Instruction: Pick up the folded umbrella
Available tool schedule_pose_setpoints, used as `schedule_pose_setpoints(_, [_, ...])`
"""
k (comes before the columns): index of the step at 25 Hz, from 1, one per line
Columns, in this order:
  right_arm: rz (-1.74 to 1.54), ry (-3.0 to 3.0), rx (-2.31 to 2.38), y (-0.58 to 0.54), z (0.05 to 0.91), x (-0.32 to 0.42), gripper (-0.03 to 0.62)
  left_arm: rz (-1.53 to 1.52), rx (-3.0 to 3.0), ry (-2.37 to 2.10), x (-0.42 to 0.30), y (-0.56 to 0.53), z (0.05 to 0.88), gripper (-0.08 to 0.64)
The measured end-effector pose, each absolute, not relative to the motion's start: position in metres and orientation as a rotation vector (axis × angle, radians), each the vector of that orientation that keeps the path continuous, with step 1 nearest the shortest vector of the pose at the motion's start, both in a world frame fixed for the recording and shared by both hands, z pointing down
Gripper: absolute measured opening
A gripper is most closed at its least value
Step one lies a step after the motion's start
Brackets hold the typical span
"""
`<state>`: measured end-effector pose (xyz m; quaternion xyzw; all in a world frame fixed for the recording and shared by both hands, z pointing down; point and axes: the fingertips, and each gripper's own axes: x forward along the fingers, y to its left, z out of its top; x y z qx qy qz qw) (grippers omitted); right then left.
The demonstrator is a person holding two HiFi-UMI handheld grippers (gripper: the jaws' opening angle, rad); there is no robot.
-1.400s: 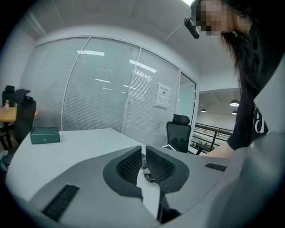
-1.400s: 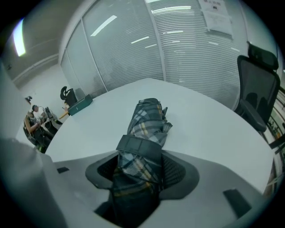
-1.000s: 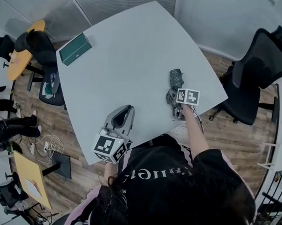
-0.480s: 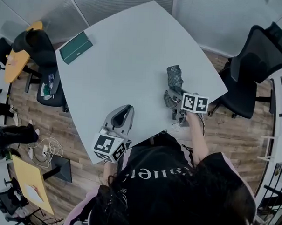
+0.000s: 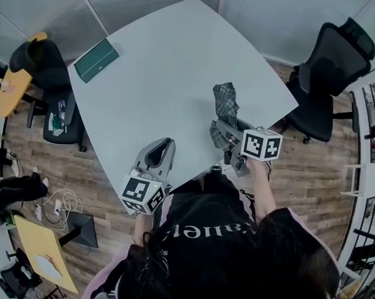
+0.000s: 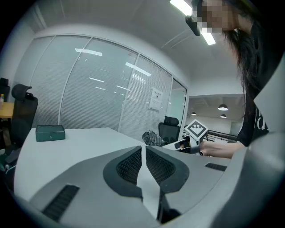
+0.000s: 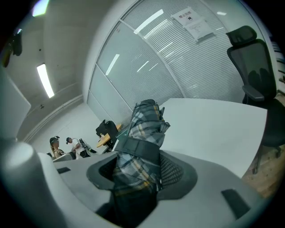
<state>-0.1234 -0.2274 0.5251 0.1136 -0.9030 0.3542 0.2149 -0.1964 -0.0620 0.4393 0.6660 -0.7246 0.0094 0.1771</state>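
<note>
The folded umbrella [image 7: 143, 127], a plaid one with a dark strap round its middle, is sitting between the jaws of the right gripper [image 5: 230, 136]. The jaws are clamping it just below that strap. Its free end is pointing away from the person, out over the near right part of the grey table [image 5: 166, 70]. From the right gripper view it seems to be riding clear of the table top, so I am judging the lift to be under way rather than starting.

To do this well, the person is needing a steady squeeze. The fabric is soft and bunched, so I am guessing it could slide through the pads if the clamp eases. Raising it smoothly, without tipping the free end down toward the table, is looking like the safest course.

The left gripper [image 5: 155, 158] is hovering over the near table edge. Its jaws are pressed together with nothing between them, and it is well apart from the umbrella. A green box [image 5: 96, 60] is lying at the far left corner, out of the way.
</note>
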Motion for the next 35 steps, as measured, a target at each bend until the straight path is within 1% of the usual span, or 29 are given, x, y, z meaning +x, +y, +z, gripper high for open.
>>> schedule_pose_setpoints(7, [0.954, -2.529, 0.28, -0.169, 0.509, -0.122, 0.23, 0.027, 1.908, -2.018, -0.199, -0.026, 0.446, 0.038])
schedule_pose_setpoints(19, [0.926, -2.513, 0.174, -0.103, 0.504, -0.125, 0.23, 0.021, 1.879, -2.027, -0.198, 0.017, 0.452, 0.037])
schedule_pose_setpoints(35, [0.84, -2.482, 0.025, -0.074, 0.504, -0.144, 0.23, -0.027, 1.773, -2.109, -0.212, 0.036, 0.457, 0.037])
